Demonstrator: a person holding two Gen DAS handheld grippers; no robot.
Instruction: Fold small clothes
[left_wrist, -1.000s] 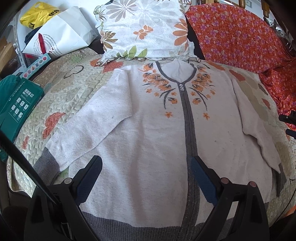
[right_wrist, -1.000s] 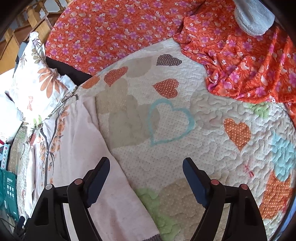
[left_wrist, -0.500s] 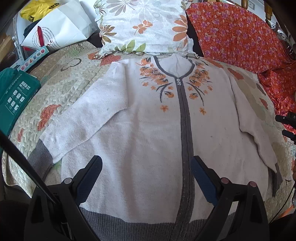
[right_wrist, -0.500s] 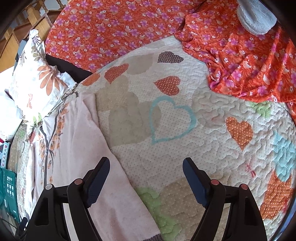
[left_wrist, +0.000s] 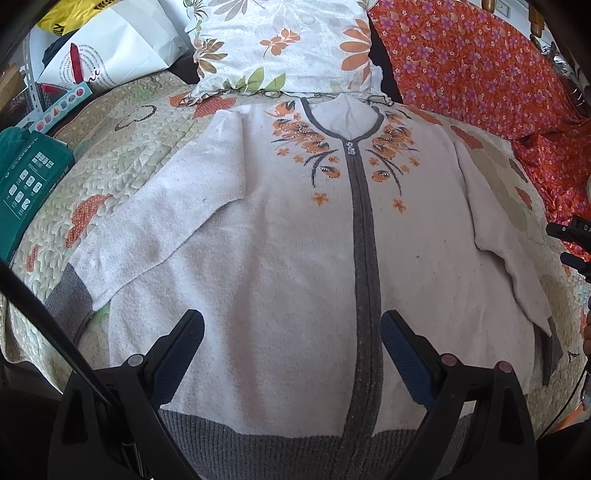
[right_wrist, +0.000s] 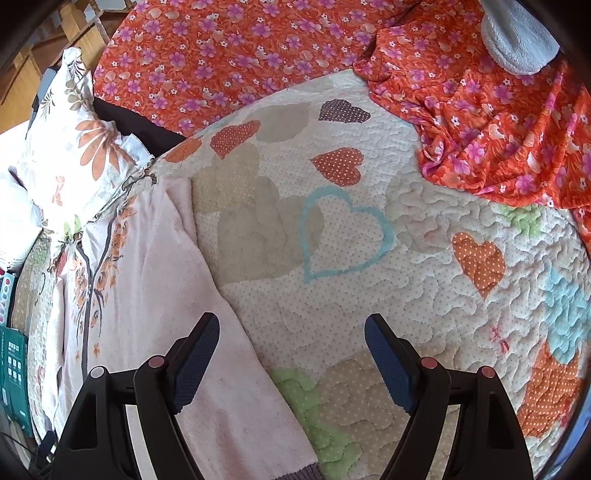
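Hovering over the cardigan (left_wrist: 288, 258), the left gripper (left_wrist: 291, 350) has its jaws spread wide, nothing between them, blue pads above the lower front near the grey zip band. Right gripper (right_wrist: 291, 354) also gapes wide and empty, its left pad over the cardigan's sleeve (right_wrist: 207, 332), its right pad over bare quilt (right_wrist: 369, 295). Cardigan lies flat, front up, zipped, on the quilt, collar touching a floral pillow (left_wrist: 284, 44). Both sleeves lie angled out from the body. Orange flowered sheet (right_wrist: 498, 136) bunches at the quilt's far side, a grey towel (right_wrist: 517, 37) on it. Green box (left_wrist: 26, 184) and white bag (left_wrist: 110, 48) sit past the quilt's other edge.
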